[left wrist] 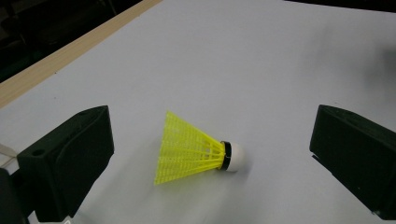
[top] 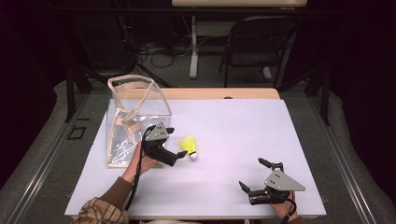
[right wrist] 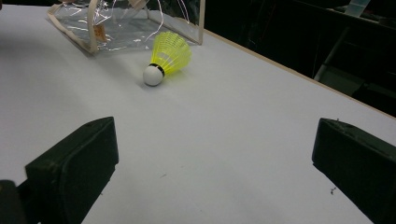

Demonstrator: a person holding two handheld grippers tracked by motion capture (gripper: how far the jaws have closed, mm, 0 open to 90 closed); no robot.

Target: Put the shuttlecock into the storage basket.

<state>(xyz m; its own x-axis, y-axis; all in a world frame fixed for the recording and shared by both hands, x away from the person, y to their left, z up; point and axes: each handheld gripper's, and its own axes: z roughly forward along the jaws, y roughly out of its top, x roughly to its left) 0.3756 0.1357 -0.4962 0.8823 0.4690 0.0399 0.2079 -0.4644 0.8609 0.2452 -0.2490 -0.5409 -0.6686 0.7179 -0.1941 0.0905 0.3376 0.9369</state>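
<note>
A yellow shuttlecock (top: 189, 146) with a white cork tip lies on its side on the white table sheet (top: 243, 126). My left gripper (top: 176, 142) is open just left of it, held by a hand in a plaid sleeve. In the left gripper view the shuttlecock (left wrist: 194, 151) lies between and just beyond the two wide-apart jaws of the left gripper (left wrist: 212, 135), untouched. My right gripper (top: 253, 174) rests open near the front right edge with nothing in it. The right gripper view has the shuttlecock (right wrist: 168, 55) far ahead of the right gripper (right wrist: 215, 140).
A clear plastic bag with beige trim (top: 133, 116) stands open at the table's left, right behind the left gripper; the bag (right wrist: 116, 23) lies beyond the shuttlecock. A wooden table edge (top: 219, 93) runs along the far side. A folding chair (top: 257, 42) stands beyond.
</note>
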